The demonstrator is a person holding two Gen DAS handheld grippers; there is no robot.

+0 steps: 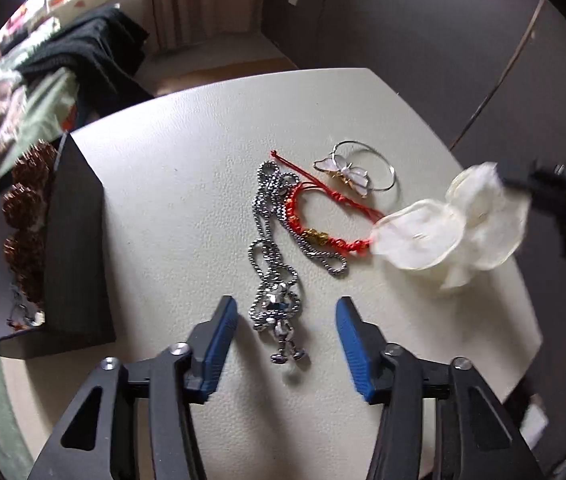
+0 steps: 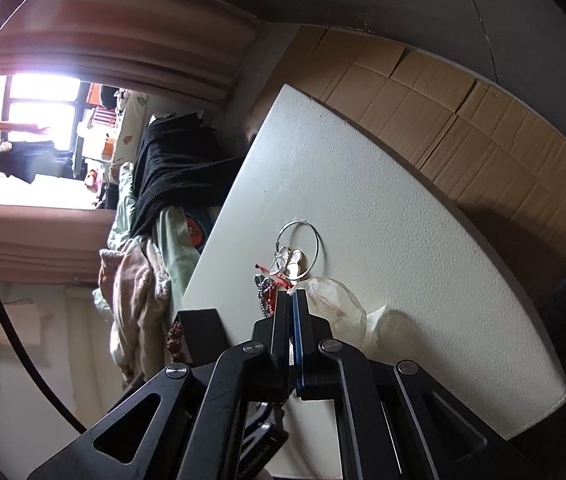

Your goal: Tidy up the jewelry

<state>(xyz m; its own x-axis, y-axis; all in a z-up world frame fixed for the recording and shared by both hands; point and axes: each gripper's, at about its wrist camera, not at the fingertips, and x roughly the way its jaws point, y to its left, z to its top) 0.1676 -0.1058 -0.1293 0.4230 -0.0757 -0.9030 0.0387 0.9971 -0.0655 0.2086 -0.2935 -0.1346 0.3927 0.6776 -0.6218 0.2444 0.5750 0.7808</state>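
Blue-padded, our left hand-held gripper stands partly open astride the steel chain necklace on the bench, its pads clear of the links. We should drop straight down and pinch near the pendant, clear of the red bracelet tangled beside it. Our right hand-held gripper, fully closed, pinches the sheer white bow at far right. The dark tray waits at left.
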